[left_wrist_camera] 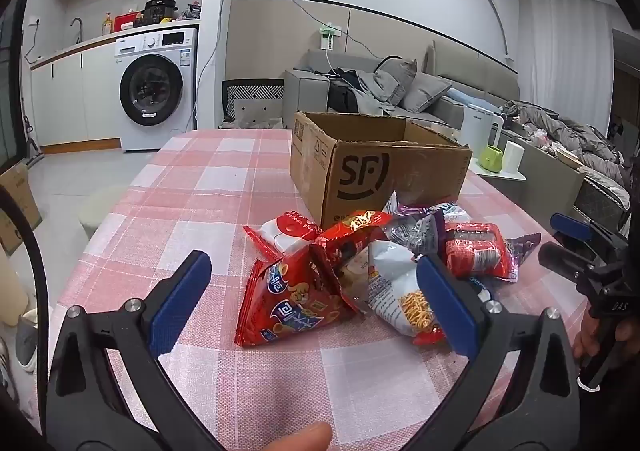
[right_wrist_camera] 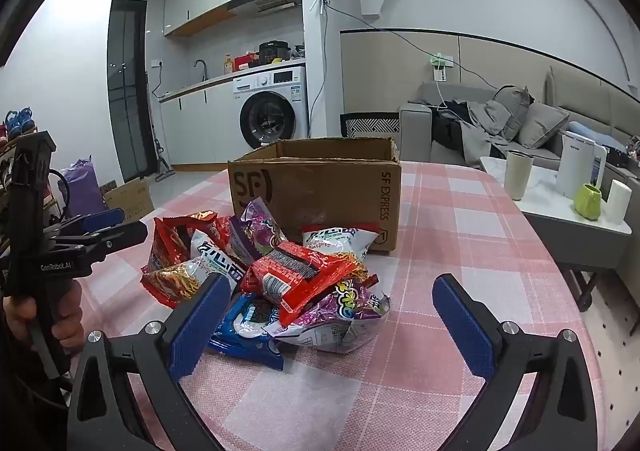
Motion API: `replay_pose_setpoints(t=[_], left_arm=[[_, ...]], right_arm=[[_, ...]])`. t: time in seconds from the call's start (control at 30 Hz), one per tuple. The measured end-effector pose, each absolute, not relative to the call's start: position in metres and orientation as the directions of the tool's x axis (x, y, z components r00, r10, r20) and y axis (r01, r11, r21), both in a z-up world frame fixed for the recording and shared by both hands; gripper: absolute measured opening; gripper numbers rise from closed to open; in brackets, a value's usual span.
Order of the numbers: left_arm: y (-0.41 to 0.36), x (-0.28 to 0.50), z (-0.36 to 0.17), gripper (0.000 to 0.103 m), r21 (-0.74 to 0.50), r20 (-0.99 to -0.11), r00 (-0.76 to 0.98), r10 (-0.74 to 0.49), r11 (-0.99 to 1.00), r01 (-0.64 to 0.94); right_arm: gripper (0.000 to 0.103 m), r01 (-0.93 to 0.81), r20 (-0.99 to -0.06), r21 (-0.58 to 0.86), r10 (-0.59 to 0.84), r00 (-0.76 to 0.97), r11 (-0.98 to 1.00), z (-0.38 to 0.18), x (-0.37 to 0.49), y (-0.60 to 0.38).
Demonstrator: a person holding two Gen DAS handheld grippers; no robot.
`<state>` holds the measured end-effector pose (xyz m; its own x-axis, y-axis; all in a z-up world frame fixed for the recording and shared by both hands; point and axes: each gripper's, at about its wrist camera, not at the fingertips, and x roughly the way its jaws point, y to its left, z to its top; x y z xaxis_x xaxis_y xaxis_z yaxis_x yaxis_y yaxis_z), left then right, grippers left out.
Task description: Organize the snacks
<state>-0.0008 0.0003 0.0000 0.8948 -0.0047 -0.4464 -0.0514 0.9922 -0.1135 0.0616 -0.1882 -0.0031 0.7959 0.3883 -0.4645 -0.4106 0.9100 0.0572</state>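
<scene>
A pile of snack packets (left_wrist_camera: 360, 267) lies on the pink checked tablecloth (left_wrist_camera: 200, 187) in front of an open cardboard box (left_wrist_camera: 380, 167). The nearest is a red packet (left_wrist_camera: 292, 307). My left gripper (left_wrist_camera: 316, 291) is open, low over the table, its blue pads either side of the red packet and apart from it. In the right wrist view the pile (right_wrist_camera: 280, 271) lies before the box (right_wrist_camera: 320, 187). My right gripper (right_wrist_camera: 336, 315) is open just short of a purple packet (right_wrist_camera: 344, 315) and a blue packet (right_wrist_camera: 248, 331). Each gripper shows at the other view's edge.
A side table (right_wrist_camera: 560, 211) with a white kettle (right_wrist_camera: 576, 167), a cup and a green mug stands to the right of the table. A sofa, a washing machine (left_wrist_camera: 156, 91) and kitchen counter lie beyond. Cardboard boxes sit on the floor at left.
</scene>
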Motion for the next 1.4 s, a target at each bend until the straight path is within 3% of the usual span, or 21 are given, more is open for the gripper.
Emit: replay_pose_setpoints(t=[1.4], left_arm=[[-0.0036,0.0022,0.0005,0.102,-0.090,-0.466,0.885,0.004,0.995,-0.051]], right_arm=[[0.103,-0.371,-0.506,0.088,0.362,0.783,0.925,-0.0077,0.0698,-0.1918]])
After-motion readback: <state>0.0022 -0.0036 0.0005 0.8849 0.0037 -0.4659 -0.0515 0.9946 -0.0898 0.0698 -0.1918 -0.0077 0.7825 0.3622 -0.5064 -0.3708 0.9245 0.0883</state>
